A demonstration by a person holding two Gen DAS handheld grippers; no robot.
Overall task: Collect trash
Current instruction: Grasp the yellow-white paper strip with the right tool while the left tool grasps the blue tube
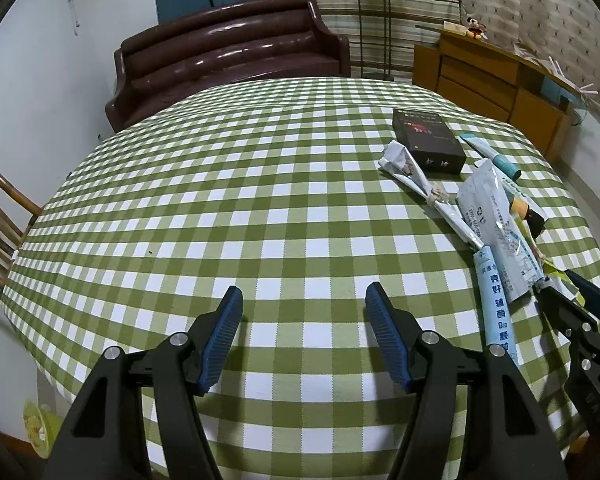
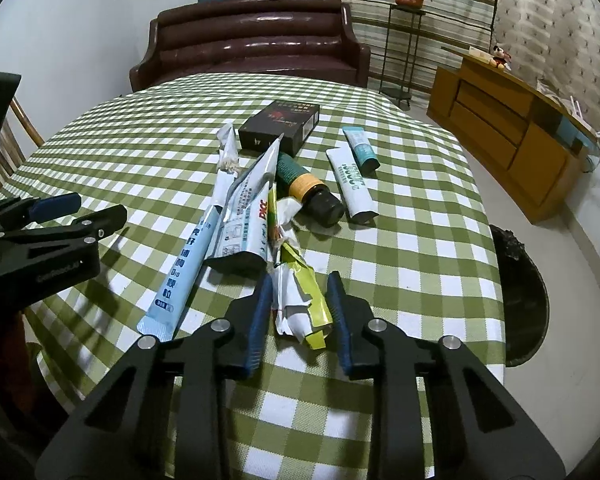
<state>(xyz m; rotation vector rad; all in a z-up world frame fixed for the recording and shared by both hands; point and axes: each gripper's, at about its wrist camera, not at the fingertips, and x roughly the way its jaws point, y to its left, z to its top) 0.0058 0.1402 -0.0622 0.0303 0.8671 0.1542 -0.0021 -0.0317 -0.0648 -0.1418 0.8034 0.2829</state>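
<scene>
The crumpled wrapper (image 2: 300, 300), yellow-green and white, lies on the checked tablecloth (image 2: 420, 240) at the near end of a cluster of litter. The right gripper (image 2: 298, 292) straddles it: one blue pad sits against the wrapper's left edge and the other against its right. The jaws appear clamped on the wrapper, though how firm the contact is cannot be confirmed. No earlier view is supplied.

Taking the wrapper as the dial centre in the right wrist view, a long pale-blue sachet (image 2: 180, 264) lies at 9 o'clock, and a white foil pouch (image 2: 246, 208) at 11 o'clock, touching the wrapper's upper end. A dark bottle (image 2: 312, 188) with an orange band lies at 12 o'clock, with a black box (image 2: 280, 124) beyond it. Two tubes, one white (image 2: 352, 184) and one teal-capped (image 2: 362, 148), lie at 1 o'clock. A dark bin (image 2: 520, 292) stands below the table edge at 3 o'clock.

The left gripper (image 1: 304, 332) hovers over bare cloth, jaws apart and holding nothing.

The step in hand is judged to be the grasp of the first piece of litter. The next move calls for a straight lift, clear of the pouch leaning on the wrapper, followed by a carry toward the bin at 3 o'clock. Thin crumpled paper may slip, so the grip needs checking on the lift.
</scene>
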